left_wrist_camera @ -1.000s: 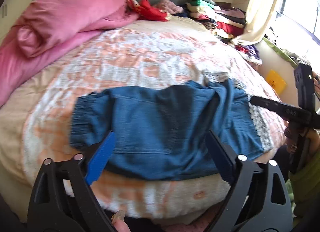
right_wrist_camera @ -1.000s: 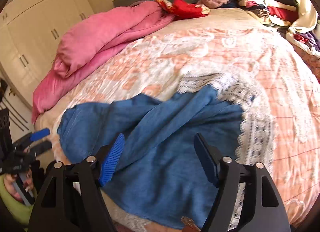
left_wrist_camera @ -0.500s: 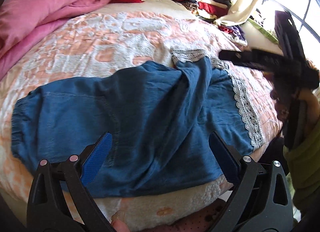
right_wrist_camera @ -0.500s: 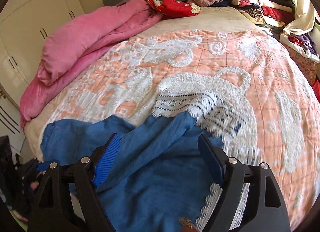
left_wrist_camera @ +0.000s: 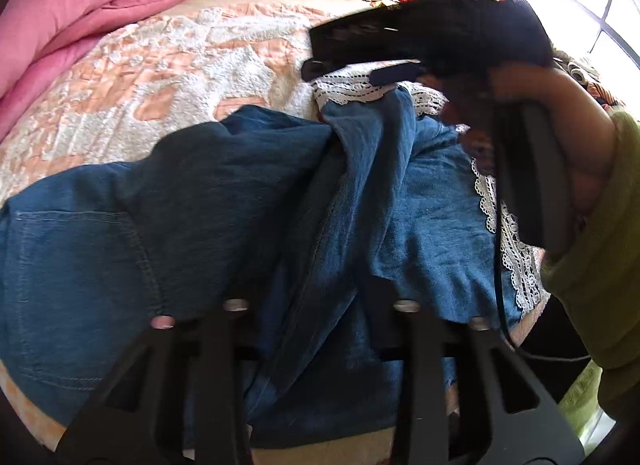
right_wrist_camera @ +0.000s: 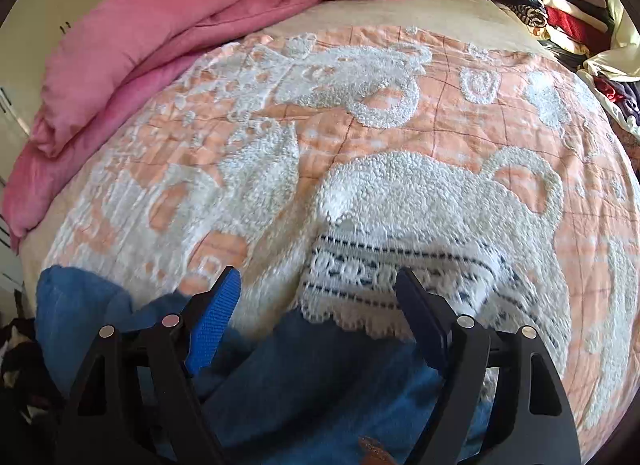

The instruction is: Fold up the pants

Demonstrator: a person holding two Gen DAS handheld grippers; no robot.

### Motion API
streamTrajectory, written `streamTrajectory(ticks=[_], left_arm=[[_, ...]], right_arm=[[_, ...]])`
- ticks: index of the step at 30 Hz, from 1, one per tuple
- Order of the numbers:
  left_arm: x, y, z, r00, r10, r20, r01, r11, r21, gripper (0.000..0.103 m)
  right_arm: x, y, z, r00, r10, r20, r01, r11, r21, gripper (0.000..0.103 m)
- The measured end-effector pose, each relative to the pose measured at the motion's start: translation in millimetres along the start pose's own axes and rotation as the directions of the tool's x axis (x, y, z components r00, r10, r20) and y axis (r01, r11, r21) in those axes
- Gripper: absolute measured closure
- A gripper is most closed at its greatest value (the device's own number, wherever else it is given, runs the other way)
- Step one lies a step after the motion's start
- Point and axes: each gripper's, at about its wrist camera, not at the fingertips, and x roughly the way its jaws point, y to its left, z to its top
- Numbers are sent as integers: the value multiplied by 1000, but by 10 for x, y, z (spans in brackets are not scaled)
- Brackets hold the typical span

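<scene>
Moved: both grippers are lower and nearer the pants than a second ago; the left jaws have just been closing, denim between them.
Left view, tool: left gripper [left_wrist_camera: 316, 305] clenched on a bunched ridge of the pants [left_wrist_camera: 180, 201], pads buried in cloth.
Left view, pants: spread across the near edge of the bed [left_wrist_camera: 168, 77], pocket side left, lace hem [left_wrist_camera: 508, 233] right.
Left view, other: right gripper [left_wrist_camera: 404, 61] reaches over the far hem, held by a hand [left_wrist_camera: 560, 121] in a green sleeve [left_wrist_camera: 596, 265].
Right view, tool: right gripper [right_wrist_camera: 320, 317] released, jaws wide, straddling the lace hem [right_wrist_camera: 384, 281], no contact seen.
Why: probably pinching the middle and far leg end to lift and fold.
Writing: none readable.
</scene>
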Motion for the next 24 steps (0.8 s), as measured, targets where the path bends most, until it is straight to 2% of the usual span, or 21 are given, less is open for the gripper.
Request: streamTrajectory(ticks=[3, 5, 6, 7, 8, 9, 10, 11, 12, 14, 18, 22, 24], left_arm=[[32, -33, -12, 1000, -18, 0, 18, 1000, 11, 95], [47, -55, -29, 1000, -23, 0, 23, 999, 28, 98], [53, -57, -31, 1000, -23, 0, 23, 999, 33, 98], [56, -64, -41, 1000, -21, 1, 21, 999, 38, 98], [56, -61, -46, 1000, -21, 2, 21, 999, 40, 98], [50, -55, -52, 1000, -22, 4, 22, 999, 43, 98], [47, -54, -53, 1000, -23, 6, 22, 999, 44, 98], [38, -49, -56, 1000, -24, 8, 23, 999, 46, 98], [37, -44, -56, 1000, -22, 10, 22, 999, 47, 98], [27, -47, -56, 1000, -22, 13, 21, 999, 50, 98], [-26, -66, -68, 999, -18, 26, 16, 998, 58, 98], [-94, -112, -88, 999, -15, 41, 12, 997, 75, 98], [-126, -140, -113, 999, -15, 45, 11, 997, 79, 102]], right_arm=[[179, -2, 93, 999, -30, -23, 30, 1000, 4, 27], [276, -25, 131, 997, -64, -38, 64, 998, 8, 34], [329, -47, 142, 996, -78, -47, 78, 997, 9, 40], [358, -62, 147, 995, -88, -51, 88, 996, 5, 52], [374, -81, 147, 994, -100, -51, 100, 995, -6, 58], [365, -99, 143, 995, -92, -48, 92, 996, -12, 66], [343, -120, 140, 997, -71, -43, 70, 997, -11, 80], [301, -147, 135, 998, -44, -37, 44, 999, -4, 88], [232, -186, 123, 999, -24, -30, 25, 1000, 3, 92], [75, -253, 94, 1000, -19, -3, 19, 1000, 14, 92], [-363, -485, -39, 997, 40, 64, -45, 996, 76, 92], [-831, -686, -207, 986, 87, 139, -105, 986, 127, 93], [-1049, -759, -299, 980, 102, 173, -127, 982, 143, 93]])
